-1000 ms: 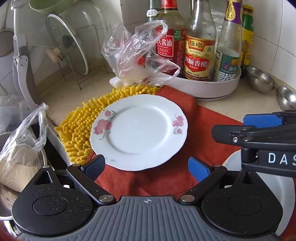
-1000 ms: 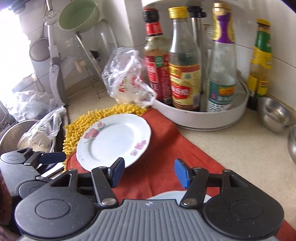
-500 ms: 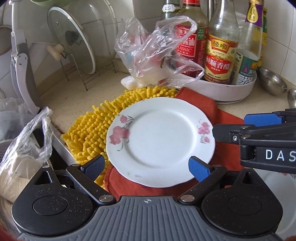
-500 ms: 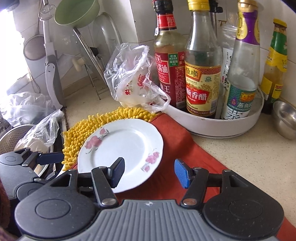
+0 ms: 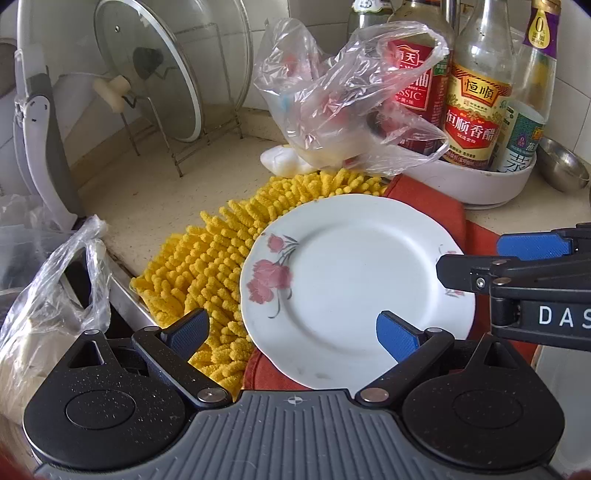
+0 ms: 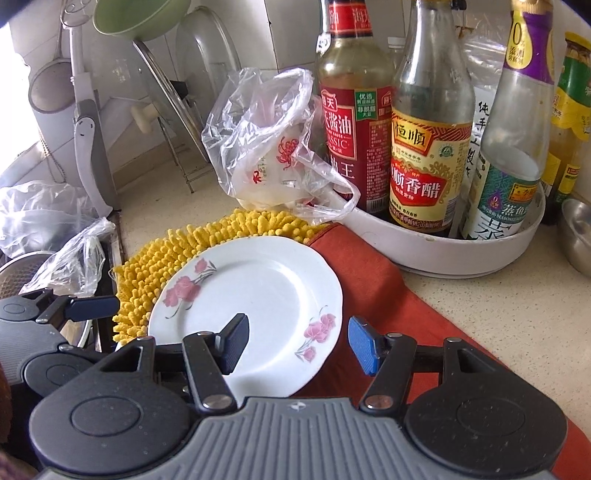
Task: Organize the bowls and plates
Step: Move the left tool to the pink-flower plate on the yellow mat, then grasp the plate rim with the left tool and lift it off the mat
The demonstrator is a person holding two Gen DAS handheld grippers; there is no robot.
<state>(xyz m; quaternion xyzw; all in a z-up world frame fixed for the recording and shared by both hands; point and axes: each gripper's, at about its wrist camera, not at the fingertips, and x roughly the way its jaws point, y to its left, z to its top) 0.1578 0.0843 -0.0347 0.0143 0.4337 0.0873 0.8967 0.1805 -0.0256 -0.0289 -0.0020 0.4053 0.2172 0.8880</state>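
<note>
A white plate with pink flowers lies flat on a red cloth and a yellow chenille mat. It also shows in the right wrist view. My left gripper is open, its fingers astride the plate's near left rim. My right gripper is open over the plate's near right rim; it shows from the side in the left wrist view. A green bowl hangs on the rack at the back.
A white round tray of sauce bottles stands behind the plate. A clear plastic bag sits beside it. Glass lids lean in a wire rack. Steel bowls stand at the right. The sink with bagged items is at the left.
Both grippers have moved forward toward the plate, so it looms larger and now lies between the fingers of each. The plate itself has not moved.
</note>
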